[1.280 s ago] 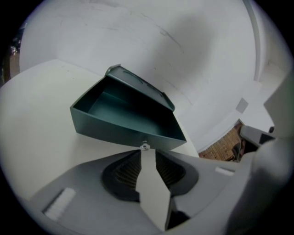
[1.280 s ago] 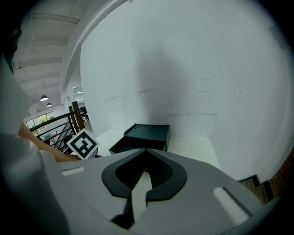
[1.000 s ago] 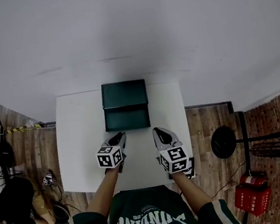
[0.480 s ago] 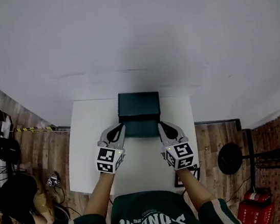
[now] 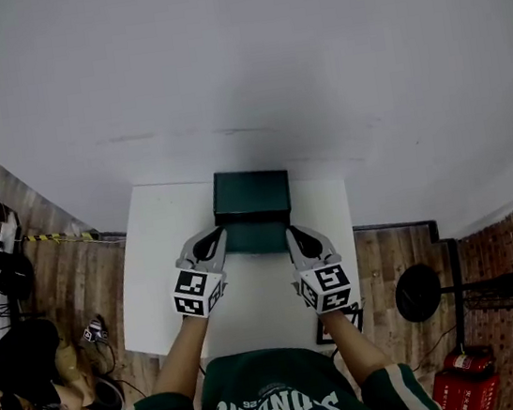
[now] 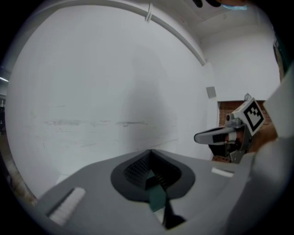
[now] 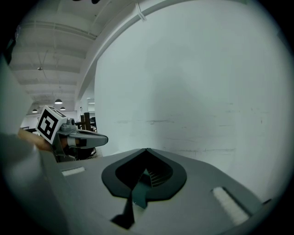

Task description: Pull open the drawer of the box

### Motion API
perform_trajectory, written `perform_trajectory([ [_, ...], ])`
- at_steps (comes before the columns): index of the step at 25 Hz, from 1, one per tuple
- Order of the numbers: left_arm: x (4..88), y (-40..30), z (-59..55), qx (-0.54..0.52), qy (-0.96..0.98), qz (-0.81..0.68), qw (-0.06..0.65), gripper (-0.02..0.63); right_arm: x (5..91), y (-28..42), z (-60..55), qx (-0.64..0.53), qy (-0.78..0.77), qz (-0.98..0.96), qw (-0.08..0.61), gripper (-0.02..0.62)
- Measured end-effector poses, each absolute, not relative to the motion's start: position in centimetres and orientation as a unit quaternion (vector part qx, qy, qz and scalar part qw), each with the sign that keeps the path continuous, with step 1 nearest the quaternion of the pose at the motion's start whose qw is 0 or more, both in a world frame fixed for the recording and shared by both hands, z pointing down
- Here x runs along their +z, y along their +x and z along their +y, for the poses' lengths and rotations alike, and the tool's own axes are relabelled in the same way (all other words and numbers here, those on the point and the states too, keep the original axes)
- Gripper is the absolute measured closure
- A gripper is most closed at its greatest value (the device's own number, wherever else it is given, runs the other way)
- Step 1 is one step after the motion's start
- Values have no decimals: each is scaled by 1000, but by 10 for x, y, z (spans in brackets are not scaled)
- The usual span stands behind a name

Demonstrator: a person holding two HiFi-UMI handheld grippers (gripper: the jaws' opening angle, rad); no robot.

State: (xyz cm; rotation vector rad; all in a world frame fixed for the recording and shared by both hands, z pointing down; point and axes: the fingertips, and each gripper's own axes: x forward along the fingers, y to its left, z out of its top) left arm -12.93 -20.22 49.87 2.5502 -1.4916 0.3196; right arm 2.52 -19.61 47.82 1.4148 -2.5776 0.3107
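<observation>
Head view showed the dark green box [image 5: 252, 193] on the white bench [image 5: 165, 259], its drawer [image 5: 255, 239] between my left gripper [image 5: 215, 236] and right gripper [image 5: 292, 234]. Both were clenched, apparently holding nothing. I judged one should release, grip the drawer front squarely, then pull straight back.

The dark green rectangular box [image 5: 251, 195] sits square at the frame's centre, on the far edge of the white worktop [image 5: 165, 259], front facing the camera.

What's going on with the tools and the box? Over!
Left tool shut, right tool shut. Box on table, tools at its front; can't tell if drawer is out. Nothing in the way.
</observation>
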Motion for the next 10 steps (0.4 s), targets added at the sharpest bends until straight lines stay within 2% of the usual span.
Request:
perform_trajectory([
  [10,509,-127,-204,110,853,-500,100,552,486,27,-196,110,473,-868,100,594],
])
